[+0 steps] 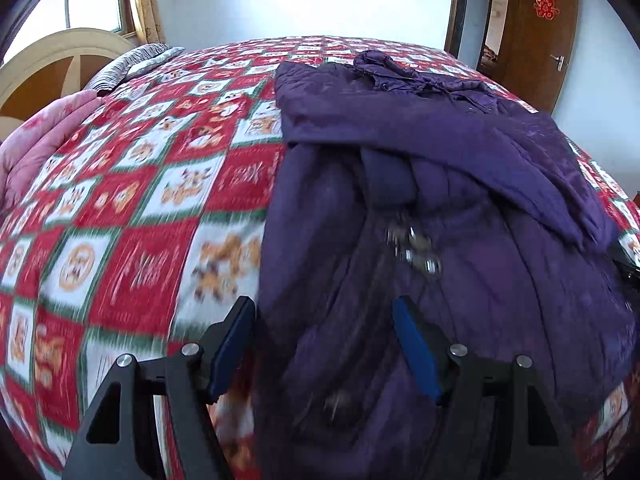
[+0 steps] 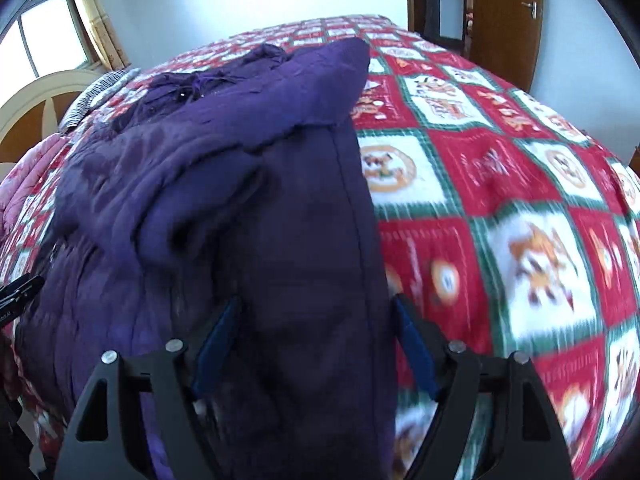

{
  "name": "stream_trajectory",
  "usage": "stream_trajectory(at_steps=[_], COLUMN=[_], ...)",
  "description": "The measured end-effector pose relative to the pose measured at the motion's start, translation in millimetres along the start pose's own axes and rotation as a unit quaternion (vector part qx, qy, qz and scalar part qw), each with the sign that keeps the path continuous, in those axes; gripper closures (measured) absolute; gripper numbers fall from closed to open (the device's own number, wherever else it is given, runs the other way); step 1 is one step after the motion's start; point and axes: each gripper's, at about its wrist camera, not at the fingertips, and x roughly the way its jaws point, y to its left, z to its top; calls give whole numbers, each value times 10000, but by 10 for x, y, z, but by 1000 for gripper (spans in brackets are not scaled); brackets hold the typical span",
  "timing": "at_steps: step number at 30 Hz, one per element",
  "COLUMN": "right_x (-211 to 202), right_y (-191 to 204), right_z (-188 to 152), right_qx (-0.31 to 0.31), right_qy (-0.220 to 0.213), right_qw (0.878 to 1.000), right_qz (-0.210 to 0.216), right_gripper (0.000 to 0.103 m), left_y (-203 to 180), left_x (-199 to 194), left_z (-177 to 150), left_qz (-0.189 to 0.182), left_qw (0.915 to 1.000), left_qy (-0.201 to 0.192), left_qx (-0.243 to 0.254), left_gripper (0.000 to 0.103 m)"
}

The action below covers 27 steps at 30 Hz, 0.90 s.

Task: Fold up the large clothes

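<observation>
A large dark purple padded coat [image 1: 440,200] lies on the bed, its sleeves folded across the body and its collar toward the far side. It also fills the left half of the right wrist view [image 2: 240,200]. My left gripper [image 1: 324,312] is open, its blue pads straddling the coat's near left edge. My right gripper [image 2: 316,312] is open, its pads either side of the coat's near right edge. Metal snaps [image 1: 416,252] show on the coat front. The tip of the other gripper [image 2: 20,288] shows at the left edge.
The bed has a red, white and green checked bedspread [image 1: 140,220]. A pink quilt [image 1: 36,148] and a striped pillow [image 1: 128,64] lie by the headboard [image 1: 48,64]. A wooden door [image 1: 536,32] stands open beyond the bed.
</observation>
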Motion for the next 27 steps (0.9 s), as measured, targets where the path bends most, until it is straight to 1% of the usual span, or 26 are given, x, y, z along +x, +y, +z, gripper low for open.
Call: stream_trajectory(at_steps=[2,4,5,9,11,13,15,16,18,20,21,22,23,24,25,26,27], right_x=[-101,-191,-236,-331,-335,-317,-278,-260,-230,-238,-257,-284,-312,-349,-372,-402,-445], right_y=[-44,-149,-147,-112,-63,-66,-109,-156,-190,-141,-106,-84,-81,-57,-52,-59,-78], right_z=[-118,-229,-268,-432,-518,-621,-606,-579,-546,-529,-525,-525,-535,-543,-553,-572,-590], right_qx=[72,314,276,197,101,140,268,427,630,526,412,373,380,309,286,336,414], right_qy=[-56,-58,-110,-67,17,-12,-156,-246,-346,-394,-410,-388,-397,-397,-396,-410,-421], right_qw=[10000,9993,9993,9991,9985,9981,9969,9953,9929,9940,9944,9923,9916,9923,9919,9907,9888], right_qz=[-3,215,238,358,537,594,729,837,945,873,883,1114,1169,1136,1169,1256,1373], right_gripper=[24,24,24,24,24,24,24,24,25,34,53,65,66,68,69,70,70], left_y=[30,44,58,99,109,145,199,198,155,131,124,115,82,41,2,-38,-49], left_x=[-97,-139,-168,-229,-212,-145,-91,-76,-49,-58,-71,-97,-153,-207,-254,-334,-388], left_z=[-175,-281,-341,-406,-421,-431,-411,-398,-377,-390,-401,-413,-434,-457,-479,-509,-526], left_qz=[-107,-135,-158,-248,-258,-296,-426,-455,-373,-379,-427,-573,-692,-625,-616,-606,-581], left_qw=[9999,9999,9999,9995,9994,9991,9979,9977,9984,9987,9987,9981,9974,9974,9966,9949,9943], left_qy=[12,9,-63,-124,-140,-106,-82,-79,-73,-101,-119,-146,-209,-303,-381,-534,-594], left_qx=[-30,-30,-26,-138,-172,-280,-477,-495,-409,-314,-249,-173,-5,203,400,606,675], left_gripper=[31,31,31,30,29,22,17,14,12,12,15,36,41,52,65,71,78])
